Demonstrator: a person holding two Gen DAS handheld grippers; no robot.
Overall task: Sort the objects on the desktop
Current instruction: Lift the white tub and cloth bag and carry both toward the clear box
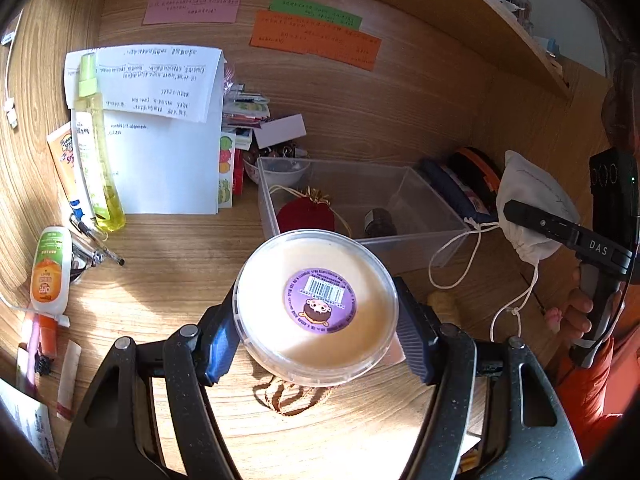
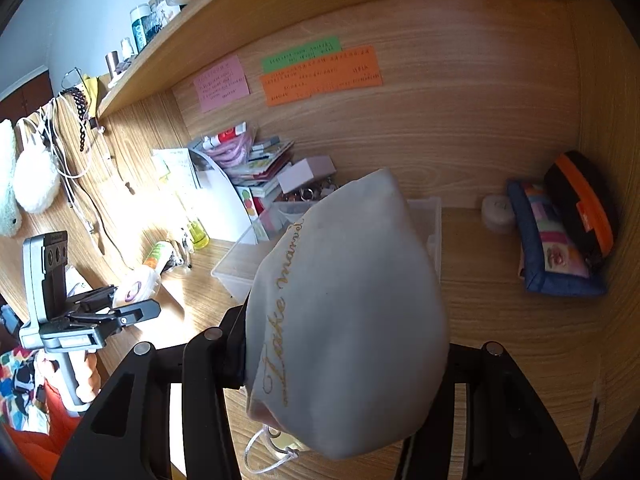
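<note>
The left wrist view looks down and forward over its tongs at the table from close above, facing the back wall. The right wrist view sits further right, angled leftward — a pouch close to the lens fills its centre. Both share the clear bin, the wall notes — and each shows the other tongs.

The round tub looks like glossy clear plastic with a smooth paper sticker. The pouch is matt white cloth with gold stitched letters. The bin is clear smooth plastic. The desk is wood-grain, lightly shiny. The gripper fingers look like matt ribbed plastic.
</note>
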